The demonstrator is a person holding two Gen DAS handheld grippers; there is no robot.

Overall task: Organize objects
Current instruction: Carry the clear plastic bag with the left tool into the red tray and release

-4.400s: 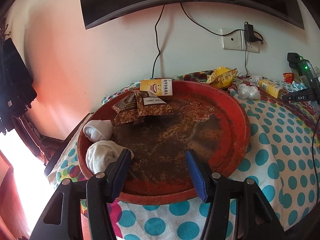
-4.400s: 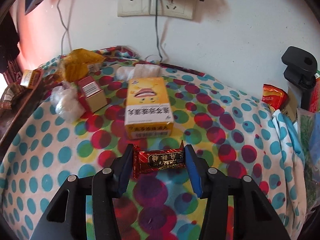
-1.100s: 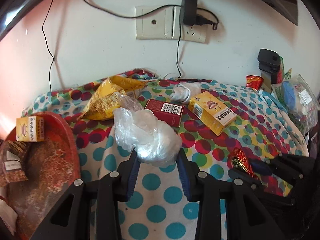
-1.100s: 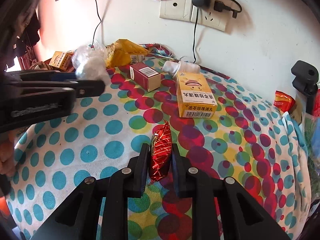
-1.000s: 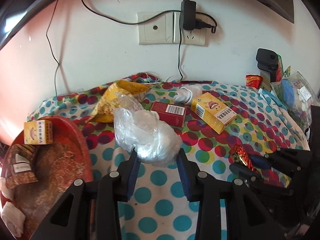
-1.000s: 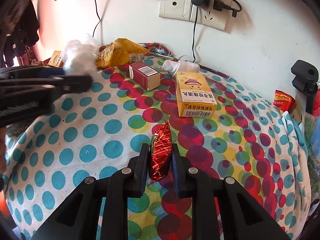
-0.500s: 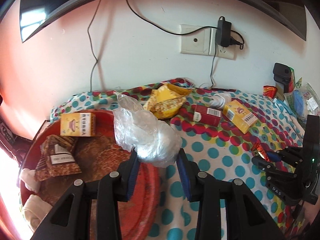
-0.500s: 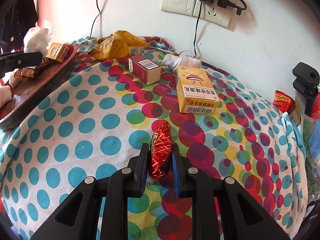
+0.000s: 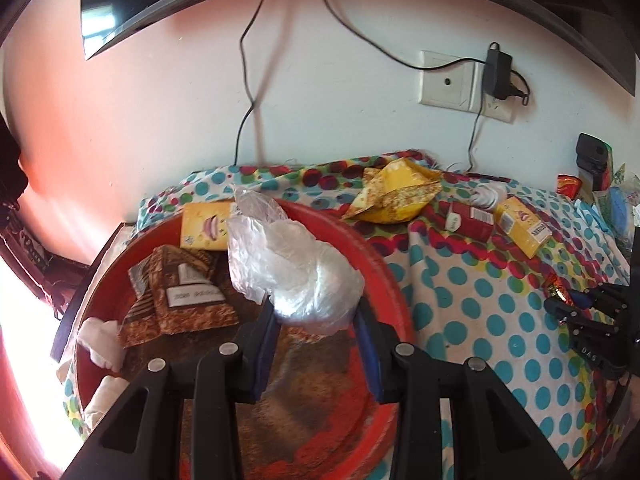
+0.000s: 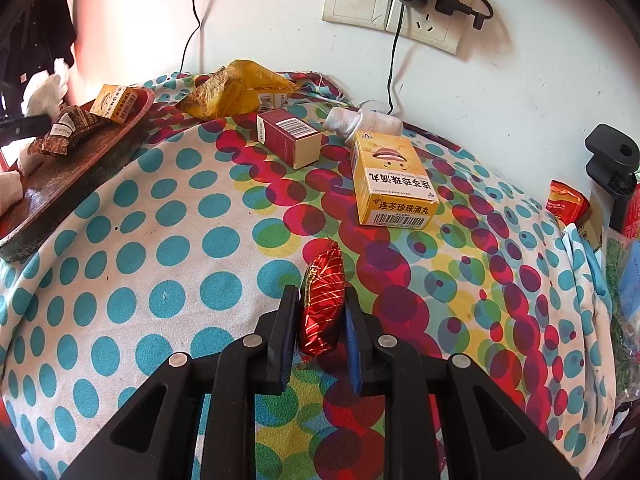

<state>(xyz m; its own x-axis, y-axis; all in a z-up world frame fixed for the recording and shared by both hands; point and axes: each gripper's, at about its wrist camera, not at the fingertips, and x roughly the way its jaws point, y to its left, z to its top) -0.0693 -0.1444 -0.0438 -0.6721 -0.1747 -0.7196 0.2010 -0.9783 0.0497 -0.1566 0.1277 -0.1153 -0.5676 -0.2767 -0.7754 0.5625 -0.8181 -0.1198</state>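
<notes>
My left gripper is shut on a crumpled clear plastic bag and holds it above the round red tray. The tray holds a yellow box, brown packets and white cloth wads. My right gripper is shut on a red foil snack packet just above the dotted cloth. The tray shows at far left in the right wrist view, with the bag above it. The right gripper also shows at the right edge of the left wrist view.
On the polka-dot cloth lie a yellow medicine box, a dark red box, a crumpled yellow wrapper and a white wad. Wall sockets with cables are behind. Packets and a black clamp crowd the right edge.
My left gripper has swung left with the plastic bag, from over the cloth to over the red tray. My right gripper stays put with the red packet.
</notes>
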